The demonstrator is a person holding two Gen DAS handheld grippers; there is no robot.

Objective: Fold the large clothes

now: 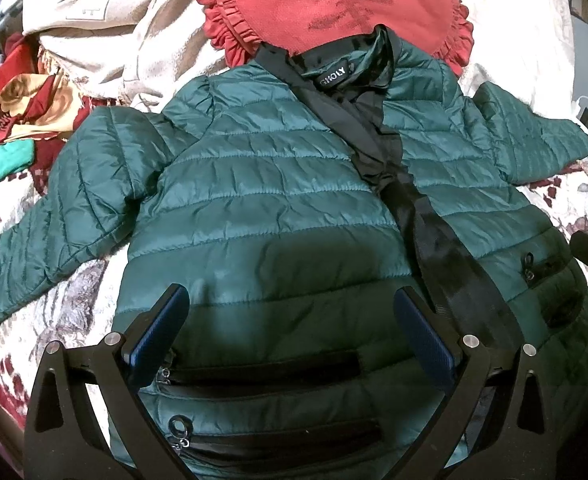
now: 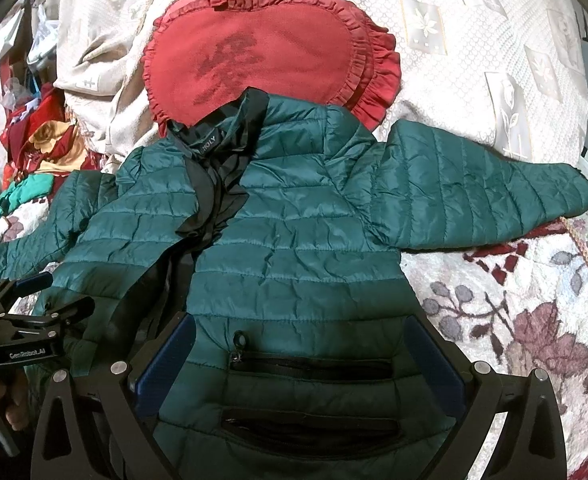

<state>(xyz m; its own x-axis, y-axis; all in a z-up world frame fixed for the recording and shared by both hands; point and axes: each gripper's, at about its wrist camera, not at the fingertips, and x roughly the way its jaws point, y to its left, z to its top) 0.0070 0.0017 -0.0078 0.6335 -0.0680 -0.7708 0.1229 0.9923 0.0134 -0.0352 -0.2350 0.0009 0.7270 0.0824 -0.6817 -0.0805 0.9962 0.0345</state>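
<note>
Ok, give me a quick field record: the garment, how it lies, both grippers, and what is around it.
garment: green puffer jacket
lay: flat, front up, unzipped, sleeves spread out
surface: floral bedspread
behind collar: red frilled cushion
left gripper: open, over the hem, holding nothing
right gripper: open, over the pocket zips, holding nothing
folds made: none

Jacket (image 1: 261, 200) spread flat on bedspread (image 2: 514, 320), cushion (image 2: 261, 48) behind jacket collar and partly under it, crumpled blanket (image 1: 105, 28) left of cushion, both grippers over jacket hem
</note>
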